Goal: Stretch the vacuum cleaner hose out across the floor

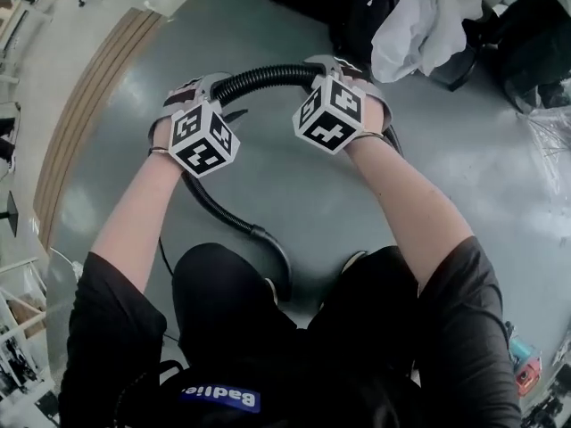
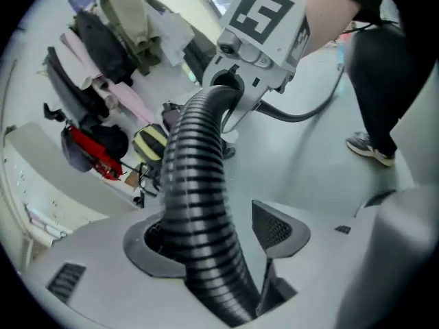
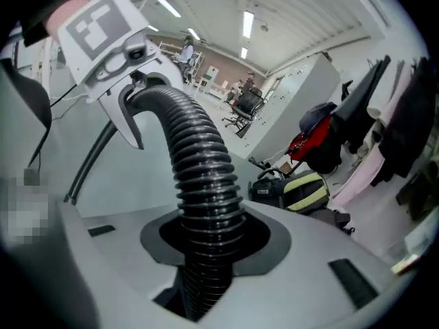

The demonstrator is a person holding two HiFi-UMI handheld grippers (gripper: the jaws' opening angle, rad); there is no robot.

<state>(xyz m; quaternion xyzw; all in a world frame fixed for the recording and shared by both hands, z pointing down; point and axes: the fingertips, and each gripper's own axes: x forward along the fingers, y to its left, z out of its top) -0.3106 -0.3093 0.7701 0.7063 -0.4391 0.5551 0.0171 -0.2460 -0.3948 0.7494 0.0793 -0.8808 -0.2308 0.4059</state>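
The person looks straight down at both forearms, which reach towards the upper middle of the frame, each hand carrying a gripper with a marker cube. The vacuum cleaner hose (image 1: 268,76), black and ribbed, arcs between the two grippers near the top centre, lifted off the grey floor (image 1: 294,194). From the left gripper (image 1: 198,92) it curves down the picture and runs on to the lower centre, ending beside the person's legs.

In the left gripper view the hose (image 2: 199,170) rises from between the jaws of the left gripper (image 2: 212,242) to the other gripper at the top of the frame. The jaws are released: the hose lies against the left-hand pad, while the meshed pad (image 2: 278,228) on the right stands clear of it.

In the right gripper view the jaws of the right gripper (image 3: 212,235) are clenched round the hose (image 3: 206,177), which climbs from them and bends over to the left gripper at the upper left.

A heap of dark bags and a white cloth (image 1: 415,20) fills the upper right of the head view. A yellow-and-black backpack (image 3: 302,190) lies at the right of the right gripper view. A thin black cable (image 2: 302,115) and a shoe (image 2: 370,148) show at the right of the left gripper view.
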